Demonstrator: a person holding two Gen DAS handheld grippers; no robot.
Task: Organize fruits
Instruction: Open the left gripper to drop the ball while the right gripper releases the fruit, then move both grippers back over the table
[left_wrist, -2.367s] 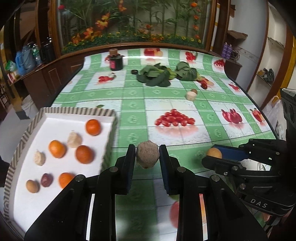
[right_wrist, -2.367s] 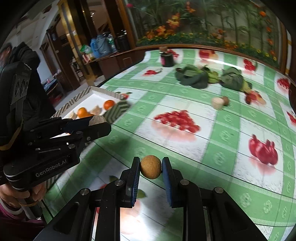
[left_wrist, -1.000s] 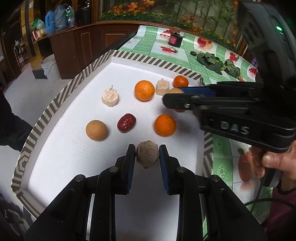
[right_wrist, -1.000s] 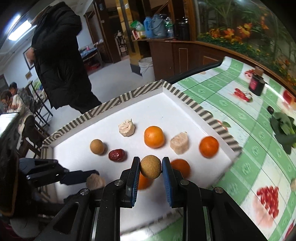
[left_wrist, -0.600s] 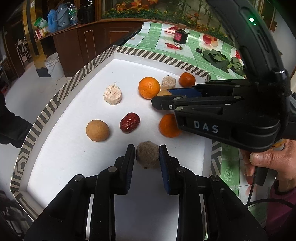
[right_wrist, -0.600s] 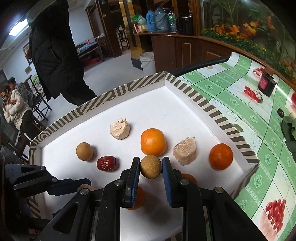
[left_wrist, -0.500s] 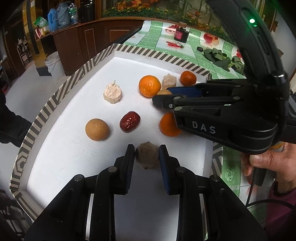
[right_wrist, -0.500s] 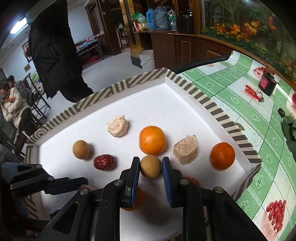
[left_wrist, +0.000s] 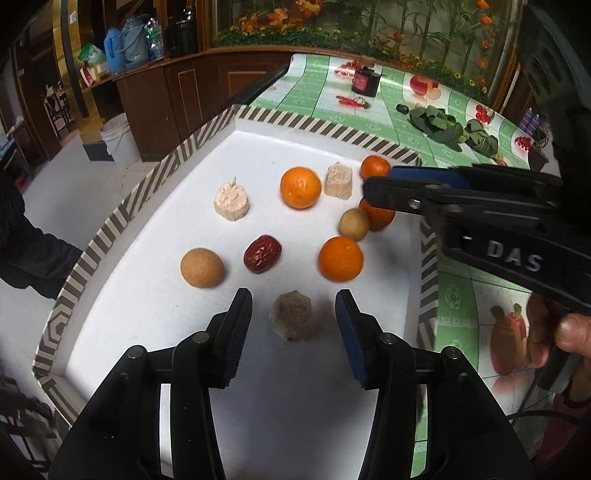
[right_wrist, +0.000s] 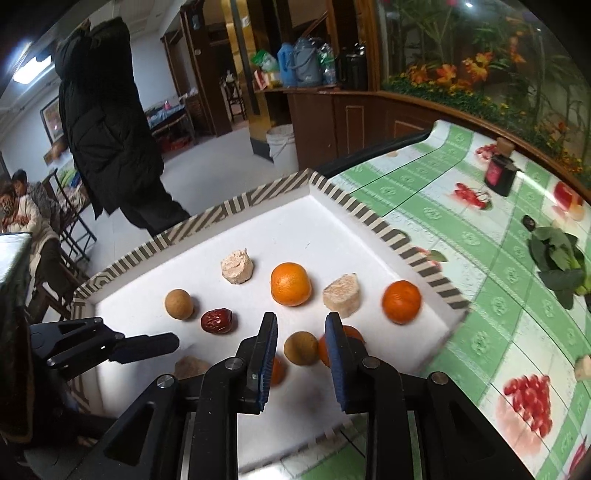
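Left wrist view: left hand-held gripper (left_wrist: 293, 319) gapes around a rough brown fruit (left_wrist: 291, 319) resting on the tray (left_wrist: 140, 199). Right hand-held gripper (right_wrist: 301, 349) likewise stands open beside a small round longan (right_wrist: 301, 348); both look light, firm, best pinched across their middles.

Dark jar (left_wrist: 365, 79), leafy greens (left_wrist: 439, 123), white bucket (left_wrist: 120, 138), possibly flasks (left_wrist: 125, 41)

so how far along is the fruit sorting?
Nearly done. The tray holds about ten items. The left gripper and right gripper are open, with the rough brown fruit and tan round fruit lying between their fingers. One pale piece sits on the tablecloth.
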